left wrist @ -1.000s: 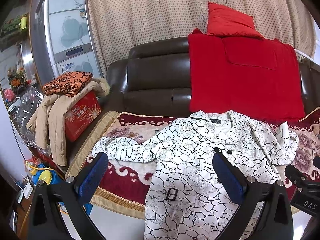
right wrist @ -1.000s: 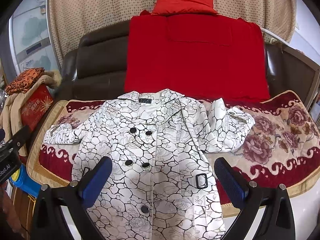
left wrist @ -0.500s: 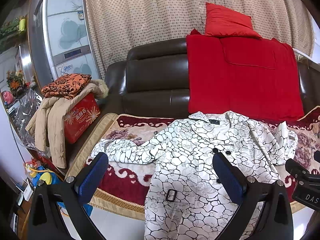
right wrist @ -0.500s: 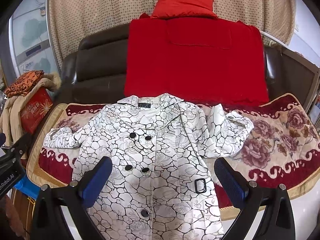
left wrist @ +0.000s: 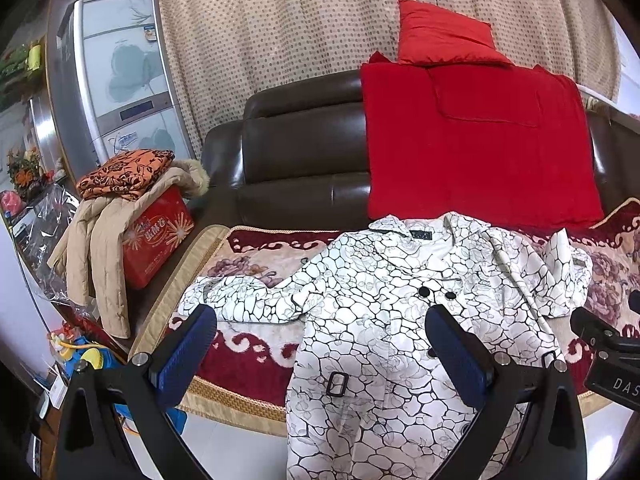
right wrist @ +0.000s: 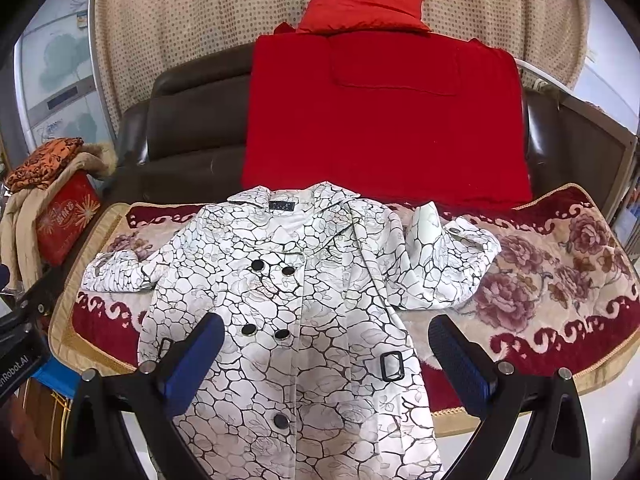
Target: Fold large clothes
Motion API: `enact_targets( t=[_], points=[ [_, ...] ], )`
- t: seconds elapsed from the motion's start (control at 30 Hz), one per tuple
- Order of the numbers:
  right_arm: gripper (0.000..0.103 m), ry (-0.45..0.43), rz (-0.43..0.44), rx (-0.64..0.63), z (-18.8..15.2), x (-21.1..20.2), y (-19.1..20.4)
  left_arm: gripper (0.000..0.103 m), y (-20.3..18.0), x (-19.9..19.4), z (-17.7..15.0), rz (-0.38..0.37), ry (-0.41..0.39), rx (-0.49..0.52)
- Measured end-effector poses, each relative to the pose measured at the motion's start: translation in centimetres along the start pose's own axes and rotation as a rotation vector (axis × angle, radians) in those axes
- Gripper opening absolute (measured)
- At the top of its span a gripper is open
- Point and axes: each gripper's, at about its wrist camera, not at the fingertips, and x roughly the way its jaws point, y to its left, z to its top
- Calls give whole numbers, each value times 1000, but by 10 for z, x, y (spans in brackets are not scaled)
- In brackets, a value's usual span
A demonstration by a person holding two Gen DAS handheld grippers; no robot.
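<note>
Here's the white double-breasted coat with the black crackle print (right wrist: 304,300), laid face up on the red floral sofa cover (right wrist: 560,280), collar towards the dark brown leather sofa back (right wrist: 188,128), hem spilling off the cover's front edge. Nothing folded yet by the look of it; this reads as the opening, both tools sizing up the garment.

The left gripper (left wrist: 320,344) hovers in front of the coat, blue-padded fingers spread wide, nothing between them. The right gripper (right wrist: 324,356) likewise, fingers apart and empty, hanging over the coat's lower front.

The coat's sleeve nearest the red gift box (left wrist: 158,236) lies stretched out flat across the cover. The other sleeve (right wrist: 444,268), on the side away from the box, is bunched and doubled up beside the body. My call: the next move wants that crumpled sleeve tidied, then each sleeve carried in across the buttons, one gripper per side, pinching at the cuff.

Hard to read: the hem runs out of the bottom of both views, so its lie is unknown. The collar label is too small to make out. How the bunched sleeve's cuff sits is unclear.
</note>
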Motion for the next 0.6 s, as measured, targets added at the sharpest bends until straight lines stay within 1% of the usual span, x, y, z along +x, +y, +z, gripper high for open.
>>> enact_targets(
  t=[0.6],
  points=[
    [103,19,-13,-3,-1,8,-2,103,-4,6,-3,-10,20,9]
  ],
)
